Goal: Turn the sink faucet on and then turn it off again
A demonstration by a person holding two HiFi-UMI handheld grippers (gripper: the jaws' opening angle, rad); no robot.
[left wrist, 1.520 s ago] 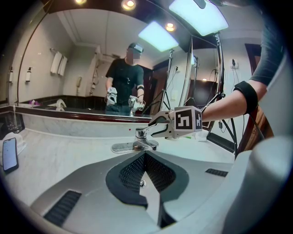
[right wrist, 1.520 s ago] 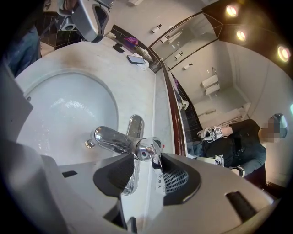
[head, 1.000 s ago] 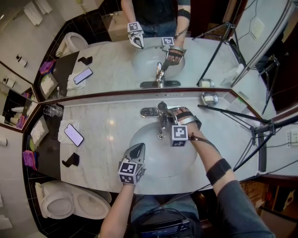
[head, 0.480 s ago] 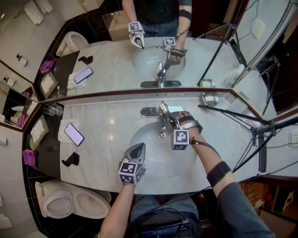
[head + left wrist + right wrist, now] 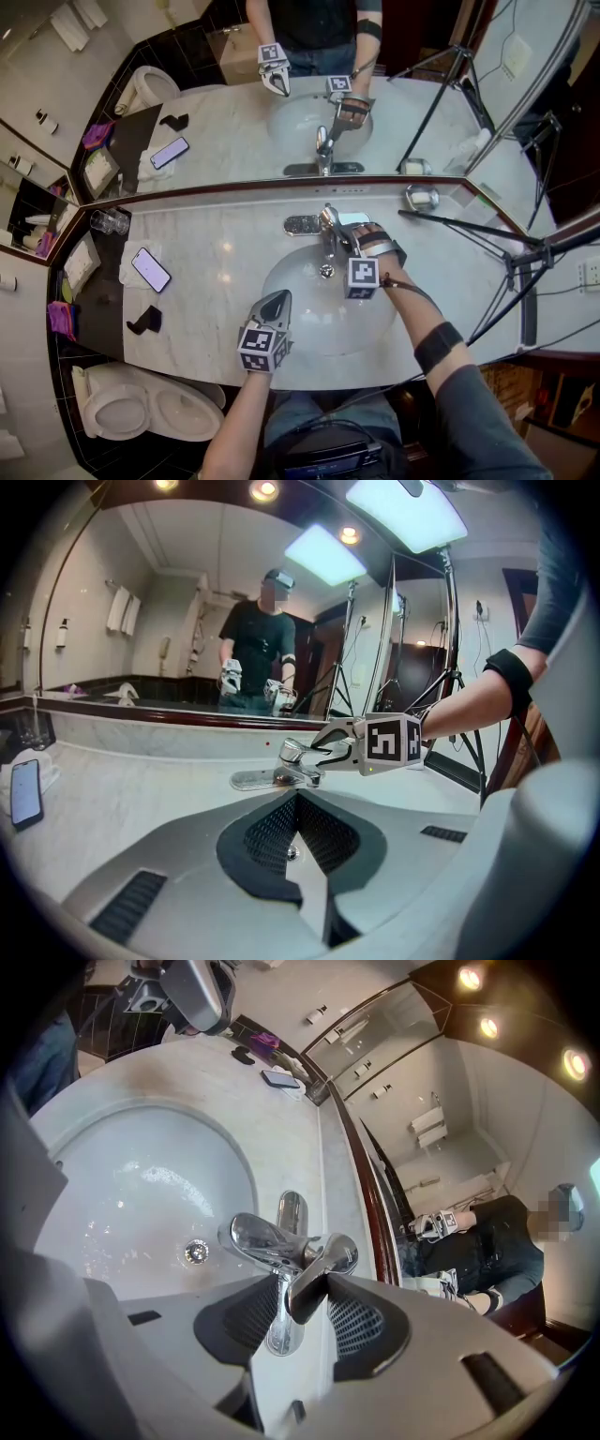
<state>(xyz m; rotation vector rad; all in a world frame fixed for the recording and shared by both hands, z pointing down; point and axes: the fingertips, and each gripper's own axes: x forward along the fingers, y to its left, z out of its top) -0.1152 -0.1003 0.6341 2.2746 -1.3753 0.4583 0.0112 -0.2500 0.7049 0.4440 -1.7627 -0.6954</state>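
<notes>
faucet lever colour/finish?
The faucet lever is shiny chrome silver, with mirror-like reflections. It shows best in the right gripper view.

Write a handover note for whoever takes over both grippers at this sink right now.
Right gripper: closed on the chrome faucet lever handle.
Left gripper: shut, empty, over the front of the white oval sink basin.
Done: lever grasped; no stream shows from the chrome spout, though the basin looks wet.
Left: unclear whether the on step happened; finish with lever off, then release.
</notes>
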